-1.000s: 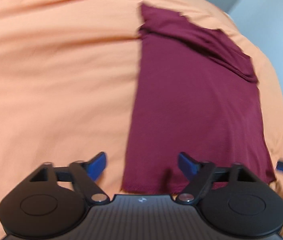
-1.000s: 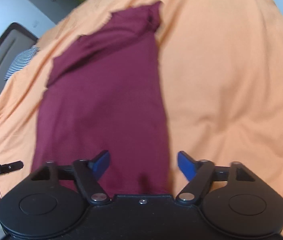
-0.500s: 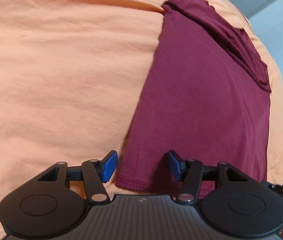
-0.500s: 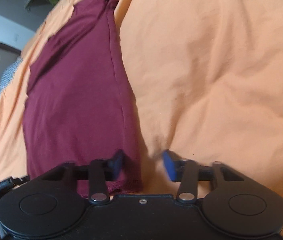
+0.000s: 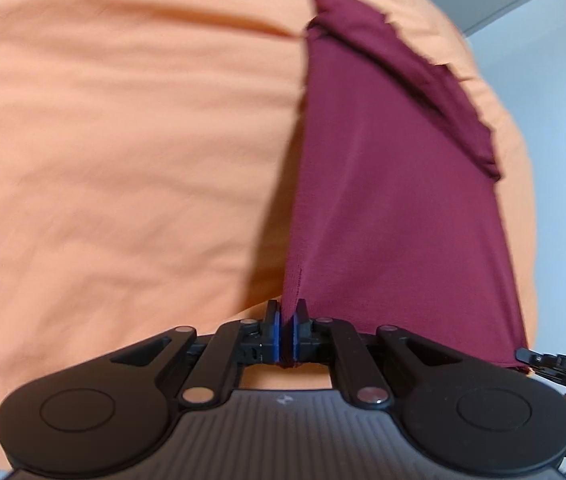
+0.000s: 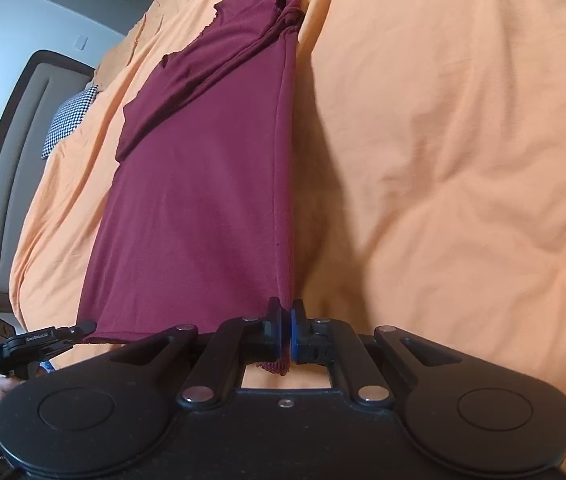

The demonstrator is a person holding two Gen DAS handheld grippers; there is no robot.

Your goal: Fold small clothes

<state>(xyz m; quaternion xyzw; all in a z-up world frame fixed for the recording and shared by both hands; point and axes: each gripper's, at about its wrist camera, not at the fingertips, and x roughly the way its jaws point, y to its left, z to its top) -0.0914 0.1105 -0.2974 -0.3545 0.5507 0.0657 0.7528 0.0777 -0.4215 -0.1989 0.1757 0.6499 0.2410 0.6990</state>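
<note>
A maroon T-shirt [image 5: 395,200], folded lengthwise into a long strip with its sleeves tucked in, lies on an orange bedspread [image 5: 123,140]. My left gripper [image 5: 287,334] is shut on the hem's left corner. My right gripper [image 6: 286,334] is shut on the hem's right corner of the same shirt [image 6: 203,184]. The hem end is raised off the bedspread and the fabric hangs taut toward the far end. Each gripper shows at the edge of the other's view, the right one in the left wrist view [image 5: 555,364] and the left one in the right wrist view [image 6: 39,340].
The orange bedspread [image 6: 463,160] stretches wide on both sides of the shirt. A dark headboard [image 6: 3,168] and a checkered pillow [image 6: 71,120] sit at the left in the right wrist view. Grey wall lies beyond the bed.
Both grippers were open over the hem one second ago. They have closed on the two hem corners and lifted the hem off the bedspread.
</note>
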